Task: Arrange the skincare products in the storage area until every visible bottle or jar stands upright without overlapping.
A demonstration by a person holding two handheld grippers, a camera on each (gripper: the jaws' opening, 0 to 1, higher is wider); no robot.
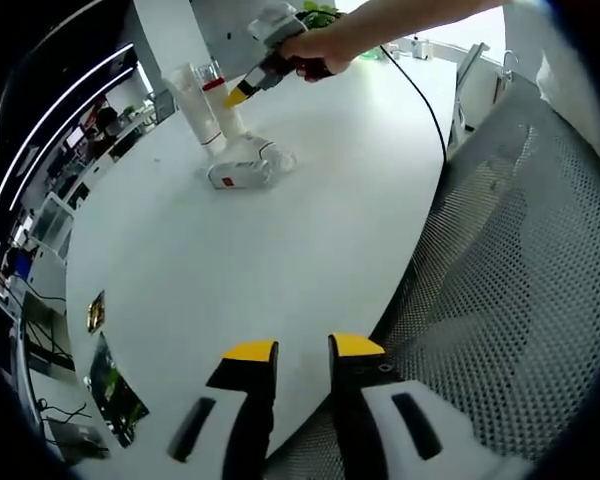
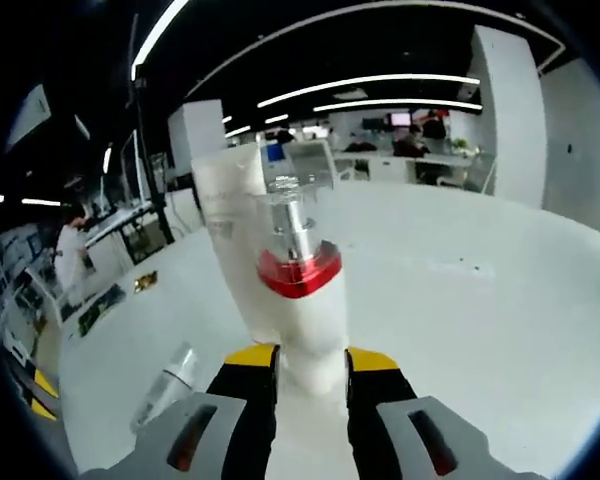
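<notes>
Beside the upright white squeeze tube [image 1: 198,105] we see a white box with red label [image 1: 236,172] and a clear bottle [image 1: 277,158] lying on the round white table [image 1: 280,270], near a grey mesh chair [image 1: 510,280]. Our right gripper [image 2: 310,358] grasps a white bottle with red ring [image 2: 302,300]. Left gripper [image 1: 302,348] hovers released, low at the table edge.

A grey mesh chair back [image 1: 510,270] stands against the white worktop [image 1: 280,260] at its four o'clock edge. A black cable [image 1: 420,90] trails across the worktop towards one o'clock. In the right gripper view, long ceiling light strips [image 2: 380,80] run overhead, and a person in white [image 2: 72,255] stands at nine o'clock beside distant desks.
</notes>
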